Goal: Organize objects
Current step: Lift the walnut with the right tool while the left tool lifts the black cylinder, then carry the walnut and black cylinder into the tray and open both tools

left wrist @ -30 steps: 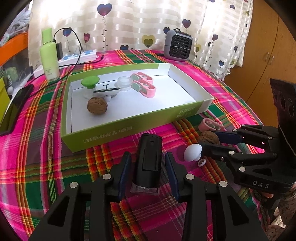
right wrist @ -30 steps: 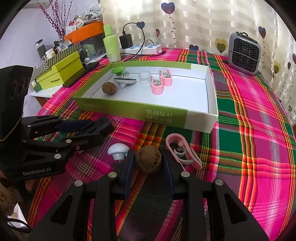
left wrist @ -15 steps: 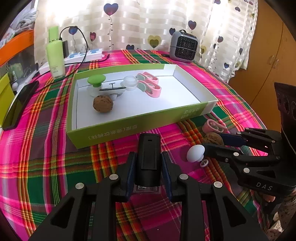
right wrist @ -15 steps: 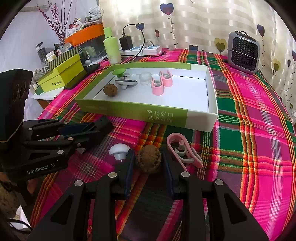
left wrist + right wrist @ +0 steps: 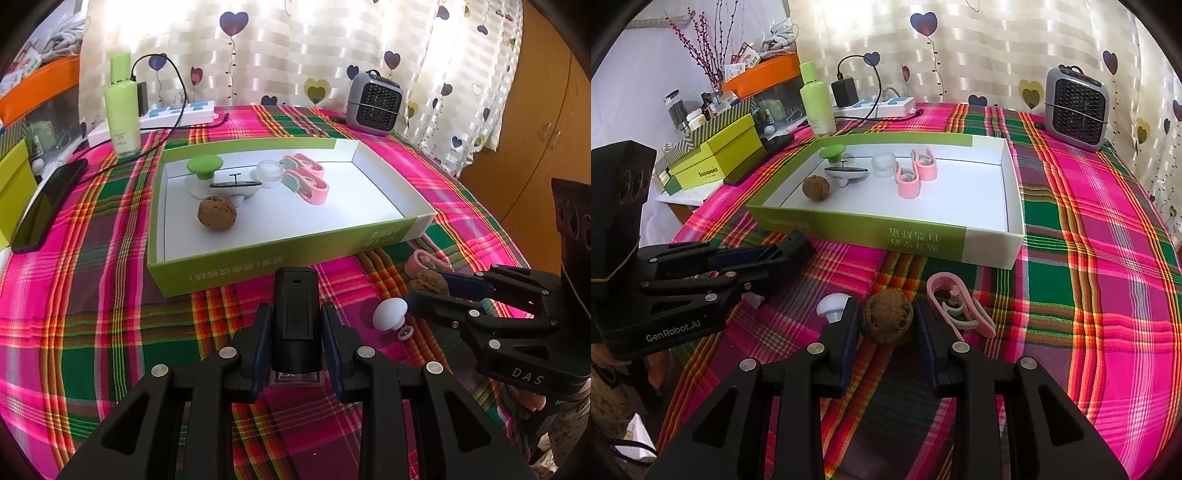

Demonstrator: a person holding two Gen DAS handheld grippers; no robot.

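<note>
- Walnut (image 5: 887,320) sits pinched between the pads of your right hand-held gripper (image 5: 887,325), low against the plaid worktop (image 5: 1108,280); the pads press its flanks near the widest part.
- Your left hand-held gripper (image 5: 295,332) is pressed in on the black device (image 5: 295,317), a boxy thing lying lengthwise along the fingers with its far end poking out ahead of the tips.
- Ahead of both hand-held grippers stands the green-walled tray (image 5: 857,229), already holding a second walnut (image 5: 816,188), two pink clips (image 5: 916,171), a green-topped knob (image 5: 832,152) and a small clear pot (image 5: 884,163); its near half looks bare.
- Just left of your right hand-held gripper lies a white knob (image 5: 833,307); just right of it, a pink clip (image 5: 960,310). Both remain outside the tray.
- Expect the walnut to be light, hard and round, with a ridged shell that gives some bite but can roll out of a slack pinch; hold it across the middle.
- The black device looks rigid and smooth-sided, probably heavier than the rest; a grip on its long flat flanks near the middle should stop it tipping forward.
- Whether its clear end piece is fragile cannot be told.
</note>
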